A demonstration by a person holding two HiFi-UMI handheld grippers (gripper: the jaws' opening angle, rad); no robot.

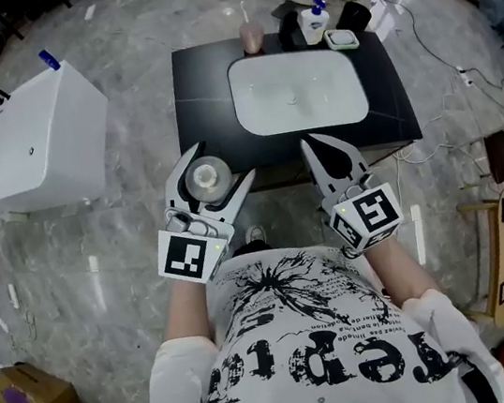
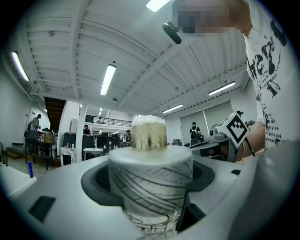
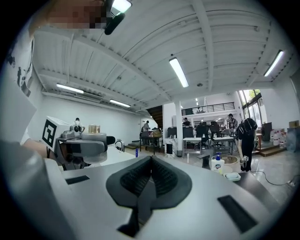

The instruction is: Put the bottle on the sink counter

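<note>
Where the bottle (image 2: 150,185) is: between the jaws of the left gripper (image 1: 222,162), seated in their dark pads. The counter (image 1: 201,90) lies ahead of the fingertips. The bottle is hung about the counter's near left edge and is not seen resting on it.
Left gripper: closed only as far as the bottle's body allows. The jaws are held wide apart by its girth, one on either side.
Why so held: the grip is taken round the body, below the shoulder. It is judged that the cap is thereby held uppermost and the base left free under the jaws, to be set down flat.
Axis: the long axis is upright, square to the level jaws. The cap (image 2: 149,133) is pointed at the ceiling and the base downward.
Counter: a dark top is spread ahead of both grippers, with a basin (image 1: 299,93) sunk in its middle. A bare strip is seen straight ahead of the left gripper and is judged the nearest landing place.
Far edge: a cup (image 1: 252,37), a pump (image 1: 314,23) and a dish (image 1: 341,38) are lined up beyond the basin, well ahead of the fingertips.
Right gripper (image 1: 312,142): pressed fully together, pad against pad, with nothing held. It is carried just right of the left gripper at like height and pointed at the counter. It is judged to be parked clear so that the loaded side has room.
</note>
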